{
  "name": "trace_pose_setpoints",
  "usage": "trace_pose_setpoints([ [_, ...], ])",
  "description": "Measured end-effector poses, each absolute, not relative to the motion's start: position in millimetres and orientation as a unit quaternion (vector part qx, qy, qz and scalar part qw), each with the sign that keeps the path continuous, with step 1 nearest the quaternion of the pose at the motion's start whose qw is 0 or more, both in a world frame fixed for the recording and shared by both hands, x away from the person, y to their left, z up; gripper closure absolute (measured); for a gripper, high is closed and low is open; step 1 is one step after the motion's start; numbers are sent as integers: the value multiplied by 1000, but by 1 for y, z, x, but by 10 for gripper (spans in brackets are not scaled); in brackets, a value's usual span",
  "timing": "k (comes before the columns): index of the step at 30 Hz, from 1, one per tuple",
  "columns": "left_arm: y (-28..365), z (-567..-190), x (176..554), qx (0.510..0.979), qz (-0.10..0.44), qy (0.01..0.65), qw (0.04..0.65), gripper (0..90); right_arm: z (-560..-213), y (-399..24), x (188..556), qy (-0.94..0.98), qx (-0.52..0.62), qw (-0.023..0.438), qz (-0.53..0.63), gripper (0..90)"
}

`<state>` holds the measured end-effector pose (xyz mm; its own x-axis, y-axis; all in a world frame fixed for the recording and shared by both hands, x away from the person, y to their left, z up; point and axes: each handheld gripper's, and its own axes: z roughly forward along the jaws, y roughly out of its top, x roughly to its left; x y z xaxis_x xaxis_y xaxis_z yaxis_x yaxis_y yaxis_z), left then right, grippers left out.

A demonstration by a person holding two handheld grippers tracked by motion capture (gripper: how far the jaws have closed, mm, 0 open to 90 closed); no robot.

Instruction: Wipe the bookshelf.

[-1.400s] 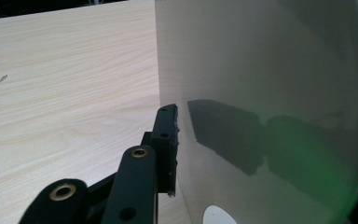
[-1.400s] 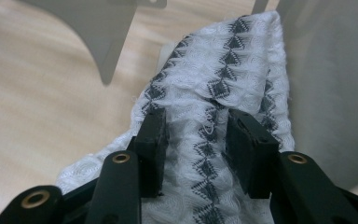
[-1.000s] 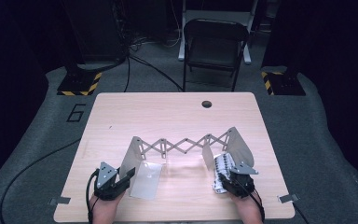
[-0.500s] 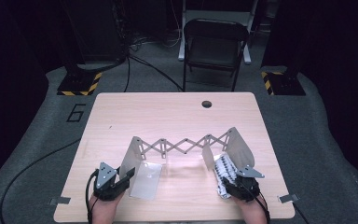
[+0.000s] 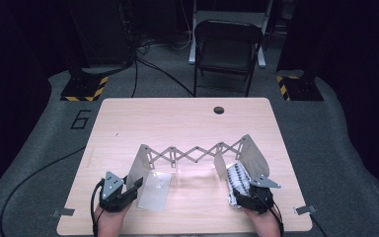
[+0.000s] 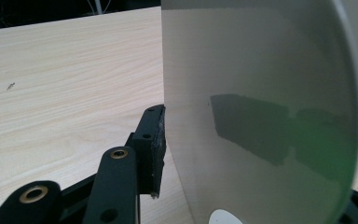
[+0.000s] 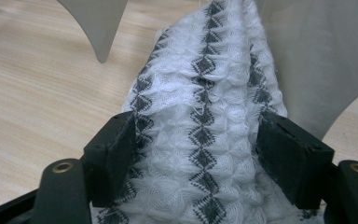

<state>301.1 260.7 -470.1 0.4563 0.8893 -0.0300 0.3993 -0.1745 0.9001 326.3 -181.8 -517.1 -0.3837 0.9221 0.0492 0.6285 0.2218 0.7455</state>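
Rack (image 5: 190, 152) sits on the table (image 5: 177, 118), near half: scissor lattice runs left-right across the table, a grey panel standing at each end, so its long axis is across the person's front. Left panel (image 5: 139, 168) stands upright, edge toward the left gripper (image 5: 137, 185); a clear flat sheet (image 5: 154, 191) lies on the table just beside it, long side pointing away from the person. Cloth (image 5: 238, 181), white knit with dark diamond stripes, lies between the two right-end panels; its long axis and stripes run from the right gripper (image 5: 241, 198) out toward the lattice, slightly angled left. High view gives the layout but not the jaw contact. Left gripper view closes that gap: the panel (image 6: 261, 107) stands between the jaws, one pad (image 6: 154, 149) flat against its edge face, far jaw mostly hidden behind the panel, so it reads as pinching the panel, though I cannot confirm the far side. Right gripper view: cloth (image 7: 205, 140) bulges up between the jaws, which have just been opening; pads stand spread at its two flanks, touching the knit, not visibly squeezing it. That view also shows the panel tips either side of the cloth's far end, cloth resting against the right one.
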Motion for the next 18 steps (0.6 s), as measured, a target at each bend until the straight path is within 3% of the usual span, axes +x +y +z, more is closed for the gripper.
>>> trace_pose_setpoints([
  [7, 260, -471, 302, 715, 273, 448, 462, 575, -514, -184, 324, 749, 528, 173, 360, 192],
  [18, 260, -471, 301, 715, 275, 447, 463, 572, -521, -180, 320, 768, 513, 192, 332, 164],
])
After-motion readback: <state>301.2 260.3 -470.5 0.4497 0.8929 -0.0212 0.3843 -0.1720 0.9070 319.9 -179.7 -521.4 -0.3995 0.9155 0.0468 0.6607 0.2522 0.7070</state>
